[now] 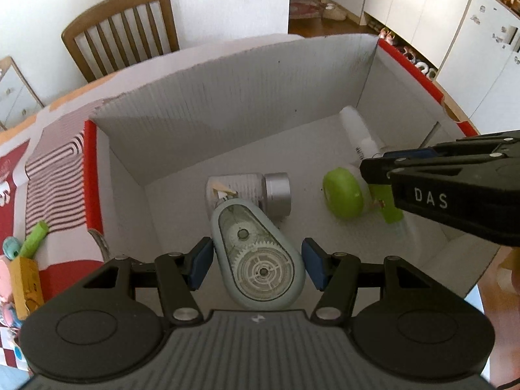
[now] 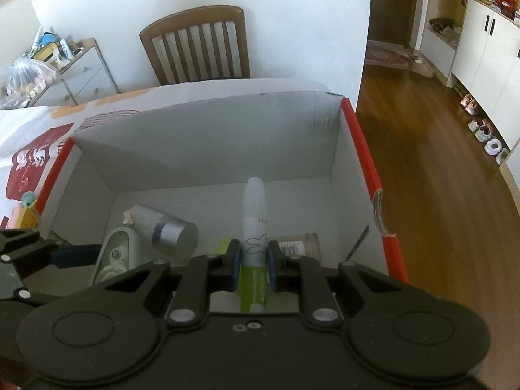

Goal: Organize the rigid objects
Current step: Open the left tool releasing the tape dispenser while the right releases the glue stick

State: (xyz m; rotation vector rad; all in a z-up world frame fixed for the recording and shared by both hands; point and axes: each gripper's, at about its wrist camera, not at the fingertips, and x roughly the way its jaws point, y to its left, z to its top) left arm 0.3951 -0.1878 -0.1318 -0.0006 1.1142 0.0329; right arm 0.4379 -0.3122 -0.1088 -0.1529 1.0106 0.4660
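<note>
Right hand-held gripper (image 2: 253,266) clamps white-green tube (image 2: 254,227) over box (image 2: 208,136).

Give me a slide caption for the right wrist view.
Right gripper clamps a white-and-green tube over the red-edged cardboard box, beside a silver-capped jar.

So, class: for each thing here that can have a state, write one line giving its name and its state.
Box: open at the top, upright on the table.
Tape dispenser: lying in the box between the open fingers, not gripped.
Jar: on its side, lid on.
Tube: capped, clamped.
Green roll: standing on edge.
Left hand-held gripper: open.
Right hand-held gripper: shut on the tube.
</note>
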